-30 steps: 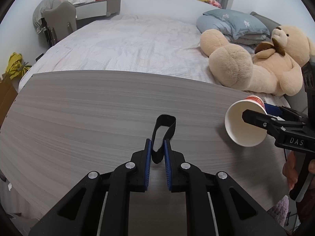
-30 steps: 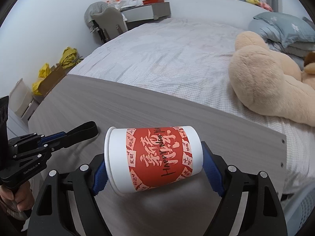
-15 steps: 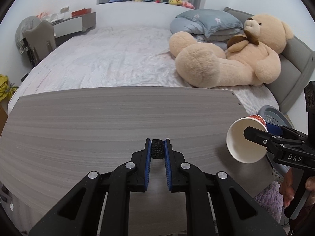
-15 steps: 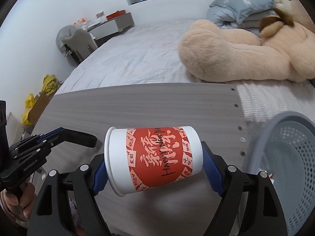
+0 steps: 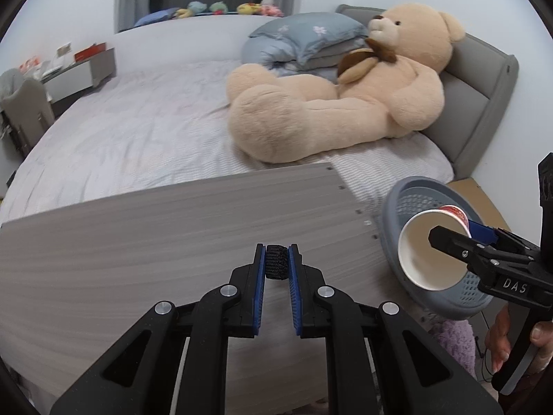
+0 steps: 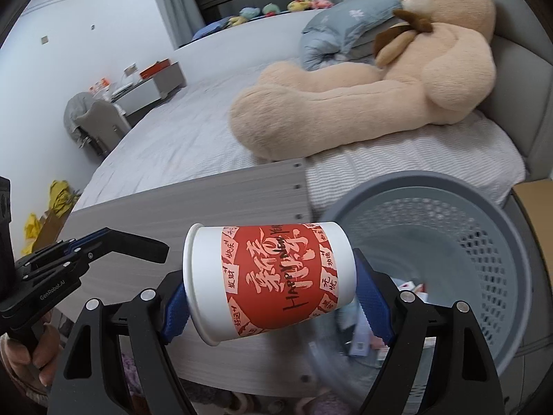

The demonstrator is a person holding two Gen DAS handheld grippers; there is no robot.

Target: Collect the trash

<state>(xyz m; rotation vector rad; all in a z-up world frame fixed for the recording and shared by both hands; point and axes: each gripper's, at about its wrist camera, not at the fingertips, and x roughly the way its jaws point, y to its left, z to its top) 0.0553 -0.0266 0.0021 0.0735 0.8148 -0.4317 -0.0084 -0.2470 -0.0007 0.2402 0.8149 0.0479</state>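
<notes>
Both hands are swinging from the table toward the basket: right gripper grasping the paper cup over its rim, left gripper clenching a black strap, drop-off nearing

I'm in a home bedroom: a wide bed with a grey padded headboard lies ahead of my left tool, a big teddy bear and blue pillows on it. Small plush toys line the window ledge beyond. A grey wood-grain desk sits under the tool, a grey mesh basket to its right.
</notes>
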